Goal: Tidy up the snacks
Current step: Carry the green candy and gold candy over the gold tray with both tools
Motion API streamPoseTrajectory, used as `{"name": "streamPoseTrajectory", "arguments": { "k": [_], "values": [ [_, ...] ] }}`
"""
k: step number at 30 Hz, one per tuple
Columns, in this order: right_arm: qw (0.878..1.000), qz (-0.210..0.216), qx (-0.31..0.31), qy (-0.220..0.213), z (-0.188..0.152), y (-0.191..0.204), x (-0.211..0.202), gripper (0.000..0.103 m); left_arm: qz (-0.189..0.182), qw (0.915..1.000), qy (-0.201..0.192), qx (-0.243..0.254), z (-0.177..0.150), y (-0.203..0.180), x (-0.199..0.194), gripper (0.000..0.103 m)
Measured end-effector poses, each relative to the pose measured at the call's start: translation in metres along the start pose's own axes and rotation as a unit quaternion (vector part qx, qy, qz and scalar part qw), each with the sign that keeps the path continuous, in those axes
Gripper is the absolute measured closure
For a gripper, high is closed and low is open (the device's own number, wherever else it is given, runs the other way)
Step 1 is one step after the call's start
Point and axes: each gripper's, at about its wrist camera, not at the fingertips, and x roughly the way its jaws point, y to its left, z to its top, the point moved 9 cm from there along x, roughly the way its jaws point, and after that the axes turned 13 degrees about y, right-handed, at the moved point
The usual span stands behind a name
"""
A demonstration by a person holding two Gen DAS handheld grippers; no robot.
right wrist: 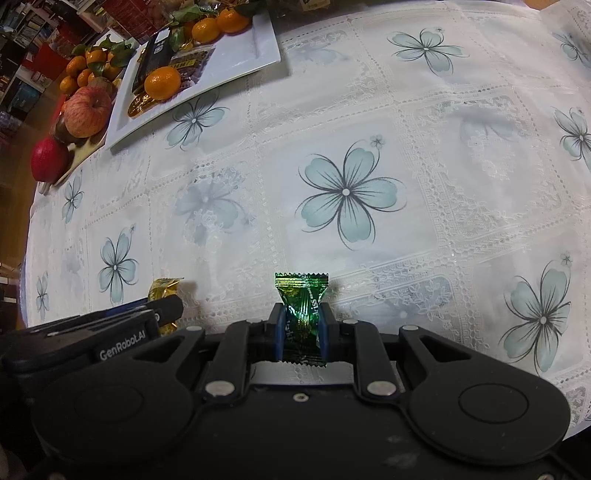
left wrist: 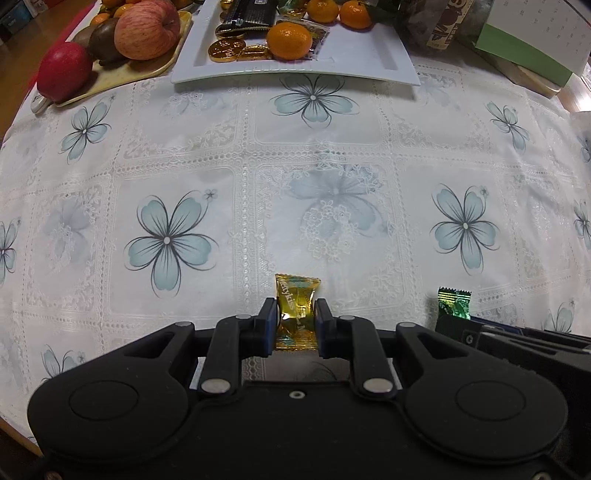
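My left gripper is shut on a gold wrapped candy, held upright above the flowered tablecloth. My right gripper is shut on a green wrapped candy, also upright. The two grippers are side by side near the table's front edge: the green candy shows at the right in the left wrist view, and the gold candy shows at the left in the right wrist view. A white rectangular tray at the far side holds mandarins, gold coins and dark snack packs.
A beige fruit plate with apples and kiwis stands at the far left beside the tray. A snack jar and a green box stand at the far right. The tablecloth stretches between grippers and tray.
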Motion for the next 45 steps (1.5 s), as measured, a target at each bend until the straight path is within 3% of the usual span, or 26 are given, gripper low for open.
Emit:
{"name": "streamPoseTrajectory", "arguments": {
  "k": [29,45],
  "values": [
    [0.999,-0.018,-0.037,0.015,-0.003,0.021,0.020,0.083,-0.031,0.9984,0.045,-0.009,-0.036,0.037,-0.001,0.076],
    [0.997,-0.051,-0.051,0.003,-0.005,0.017,0.024,0.083,-0.013,0.9994,0.028,-0.015,-0.052,0.059,-0.007,0.076]
  ]
}}
